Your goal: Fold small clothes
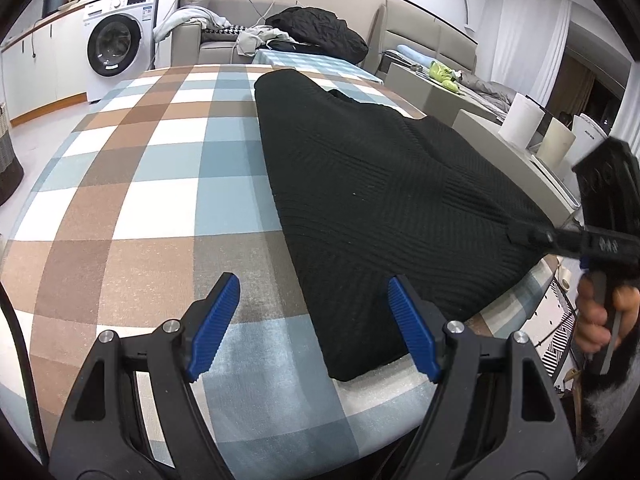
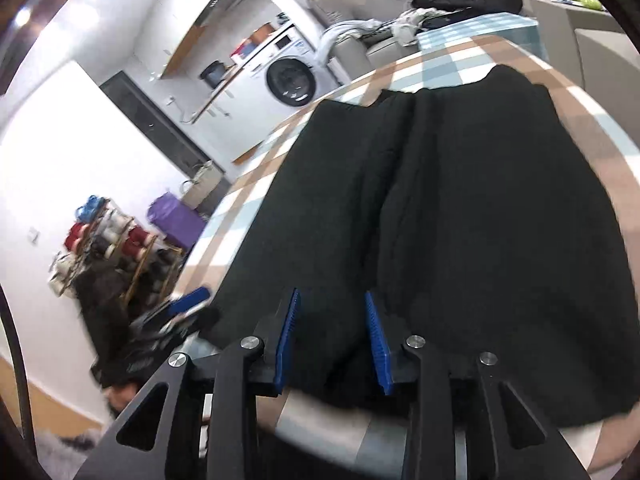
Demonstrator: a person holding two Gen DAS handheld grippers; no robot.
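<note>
**Black knit garment laid on checked table, both grippers parted**

Behind the table, a washing machine (image 1: 116,42) is seen against the far wall, with a sofa heaped with clothes (image 1: 280,36) beside it. A checked tablecloth (image 1: 132,184) in blue, brown and white is spread over the table. On its right half a black ribbed garment (image 1: 380,200) is laid flat, partly folded, with a lengthwise crease visible in the right wrist view (image 2: 400,200).

The left gripper (image 1: 314,326) is held just above the near edge of the cloth, its blue pads spread wide; the garment's near left corner is framed between them, and no pad is pressed on it. The right gripper (image 2: 332,340) is seen at the garment's near hem with its jaws partly parted; the hem is lying between the pads, but no pinch can be made out. In the left wrist view the right gripper (image 1: 524,236) is pointed at the garment's right edge and is carried by a hand (image 1: 600,312).
</note>
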